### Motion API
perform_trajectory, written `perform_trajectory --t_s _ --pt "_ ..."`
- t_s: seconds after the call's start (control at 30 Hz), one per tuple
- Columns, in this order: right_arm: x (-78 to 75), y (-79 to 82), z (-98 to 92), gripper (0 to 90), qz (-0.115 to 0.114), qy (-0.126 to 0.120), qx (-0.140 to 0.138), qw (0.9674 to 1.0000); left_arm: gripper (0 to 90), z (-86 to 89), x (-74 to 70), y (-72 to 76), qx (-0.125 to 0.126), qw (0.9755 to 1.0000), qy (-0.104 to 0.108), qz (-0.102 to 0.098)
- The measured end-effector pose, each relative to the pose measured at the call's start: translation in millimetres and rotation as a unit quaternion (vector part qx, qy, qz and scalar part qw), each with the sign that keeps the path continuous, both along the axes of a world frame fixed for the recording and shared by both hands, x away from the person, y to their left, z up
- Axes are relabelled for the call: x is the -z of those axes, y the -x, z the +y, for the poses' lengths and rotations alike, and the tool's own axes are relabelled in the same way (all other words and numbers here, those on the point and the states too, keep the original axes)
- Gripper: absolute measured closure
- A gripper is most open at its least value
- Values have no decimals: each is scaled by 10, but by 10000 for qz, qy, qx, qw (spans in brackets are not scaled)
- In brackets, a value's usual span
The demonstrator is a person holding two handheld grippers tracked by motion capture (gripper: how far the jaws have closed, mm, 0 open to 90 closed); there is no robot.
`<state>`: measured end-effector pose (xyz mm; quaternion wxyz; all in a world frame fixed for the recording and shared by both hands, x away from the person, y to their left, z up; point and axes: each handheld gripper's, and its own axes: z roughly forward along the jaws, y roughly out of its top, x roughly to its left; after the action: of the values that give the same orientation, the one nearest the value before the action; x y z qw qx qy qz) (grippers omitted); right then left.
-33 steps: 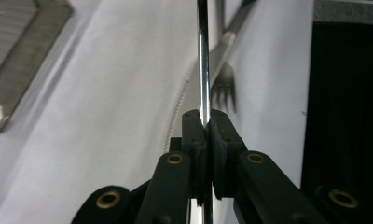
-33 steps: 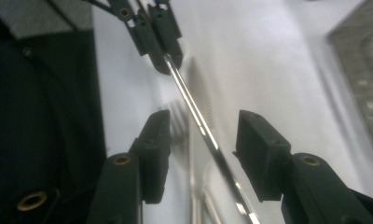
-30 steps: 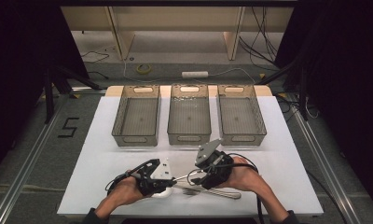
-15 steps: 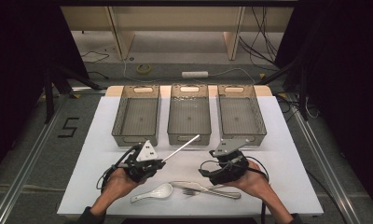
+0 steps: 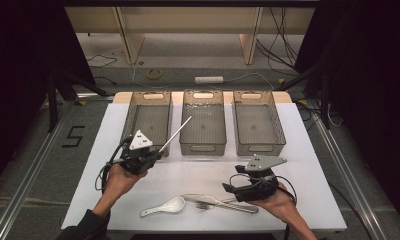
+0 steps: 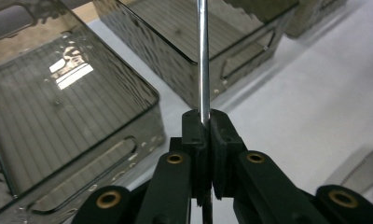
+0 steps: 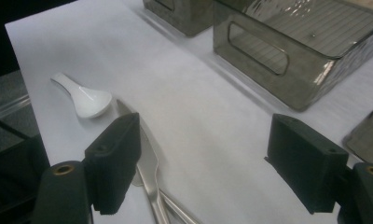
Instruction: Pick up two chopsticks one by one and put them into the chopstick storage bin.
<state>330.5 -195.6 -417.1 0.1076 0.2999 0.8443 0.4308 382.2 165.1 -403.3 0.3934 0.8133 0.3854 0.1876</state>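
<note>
Steel Rod Clamped and Aimed at the Trays

White covering spreads over the surface [image 5: 308, 150], giving the cutlery a plain sorting ground. Three smoked-plastic trays stand side by side along its far half: the left tray [image 5: 149, 100], the middle tray [image 5: 203, 148] and the right tray [image 5: 258, 145], seemingly one per kind of utensil, all looking empty.

Nearer the person, the left tongs [image 5: 155, 152] are clamped tight on a thin metal chopstick [image 5: 177, 132]. It is gripped near one end so that the long free part slants up over the gap between the left and middle trays, ready, I judge, to be lowered lengthwise into one.

Over the near right, the right tongs [image 5: 227, 187] have just been opening and stand wide apart with nothing between them, poised above the remaining cutlery. A metal spoon [image 5: 200, 199] and fork [image 5: 230, 205] lie crossed there, with a white ceramic spoon [image 5: 163, 206] just to their left.
</note>
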Motion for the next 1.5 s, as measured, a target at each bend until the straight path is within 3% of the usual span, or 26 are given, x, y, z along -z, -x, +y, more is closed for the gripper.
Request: perform_trajectory --t_s 0.3,0.47,0.73,1.27,1.5 --pt "65 51 -30 269 64 -16 44 10000 854 146 -137 -321 -562 9984 47 -82" --pt "49 105 -39 263 23 -88 54 9999 854 274 -132 -556 -948 9951 289 -38" --pt "67 154 -36 261 30 -79 -14 10000 854 379 -145 -822 -1325 9905 357 -17" --pt "70 196 -10 247 49 -105 -115 9999 853 506 27 -1204 -1883 9813 356 157" --pt "65 209 1 238 50 -142 -128 9998 852 568 140 -1303 -2071 9770 318 382"
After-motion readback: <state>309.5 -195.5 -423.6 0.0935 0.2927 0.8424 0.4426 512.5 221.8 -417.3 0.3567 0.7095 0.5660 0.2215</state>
